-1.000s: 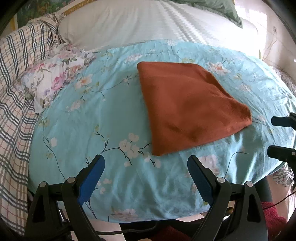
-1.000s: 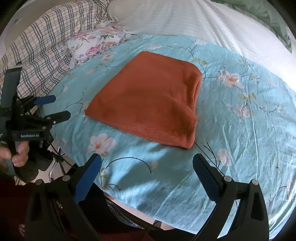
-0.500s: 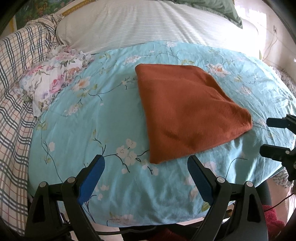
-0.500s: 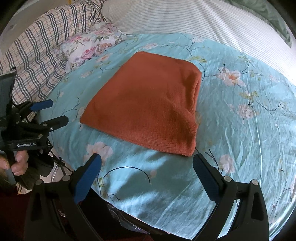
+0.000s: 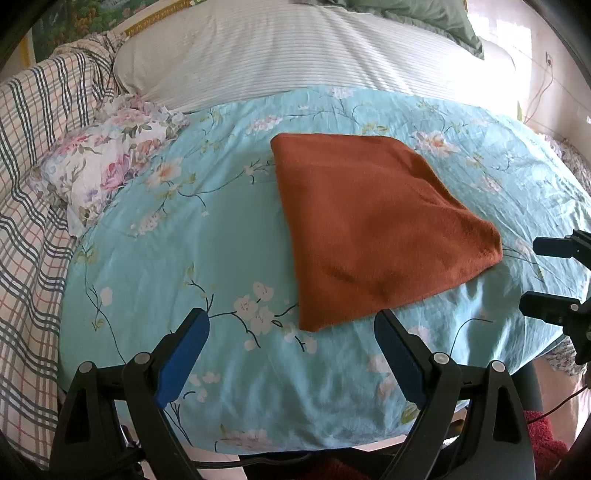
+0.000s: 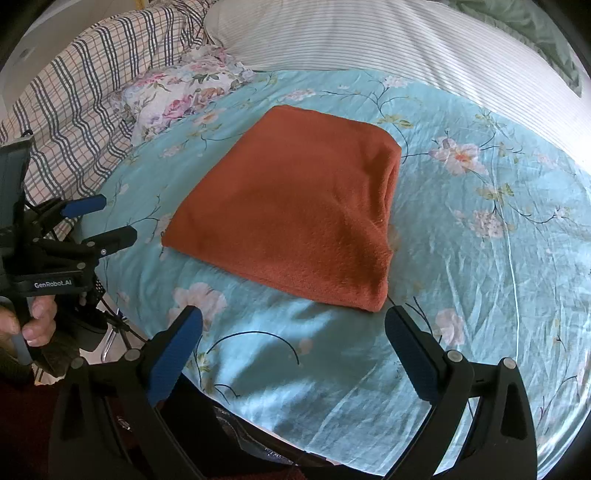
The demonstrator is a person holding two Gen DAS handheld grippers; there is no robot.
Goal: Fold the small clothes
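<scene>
A rust-orange cloth (image 5: 373, 229) lies folded flat in a rough square on the turquoise floral sheet (image 5: 192, 236); it also shows in the right wrist view (image 6: 295, 206). My left gripper (image 5: 291, 328) is open and empty, just short of the cloth's near corner. My right gripper (image 6: 295, 325) is open and empty, just short of the cloth's near edge. The right gripper shows at the right edge of the left wrist view (image 5: 532, 273); the left gripper shows at the left of the right wrist view (image 6: 114, 218).
A floral pillow (image 5: 103, 173) lies left of the cloth. A plaid blanket (image 5: 26, 192) covers the left side. A white striped duvet (image 5: 295, 51) lies behind, with a green pillow (image 5: 424, 14) at the back. The bed edge runs just under both grippers.
Both grippers have moved forward a little toward the cloth; its near corner and edge now sit closer to the fingertips. Both stay open and empty. The cloth has not moved.
</scene>
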